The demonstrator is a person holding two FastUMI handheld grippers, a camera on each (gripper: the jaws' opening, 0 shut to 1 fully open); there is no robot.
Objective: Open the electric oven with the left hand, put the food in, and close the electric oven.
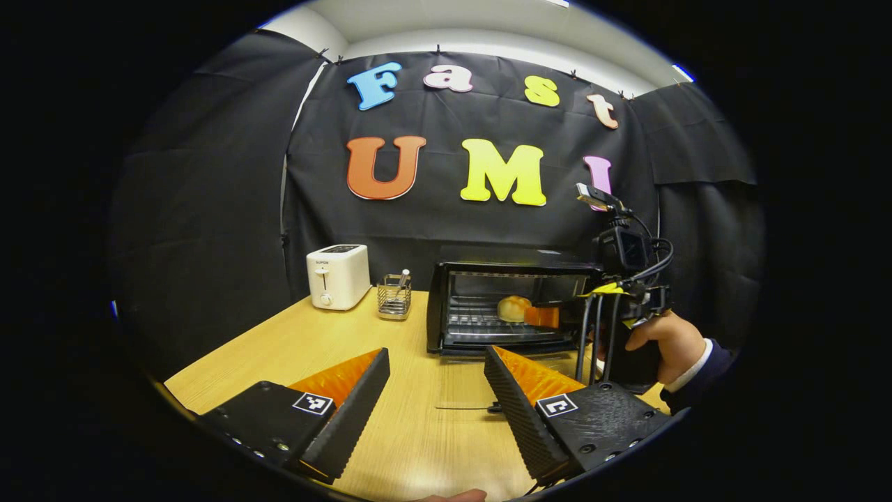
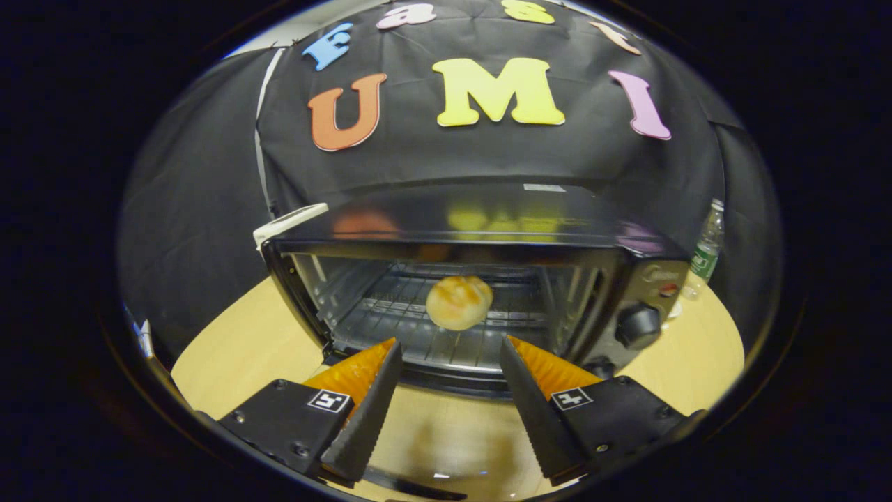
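Both claws empty – left claw (image 1: 435,390), right claw (image 2: 449,380) – bun (image 2: 459,302) inside open oven (image 2: 627,279)

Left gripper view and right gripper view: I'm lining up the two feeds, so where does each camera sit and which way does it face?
Left gripper view: rides the open left gripper back over the table, facing the oven, toaster and the right gripper with its hand.
Right gripper view: rides the open right gripper at the oven's mouth, facing the rack.
Both share the oven and the bun inside.
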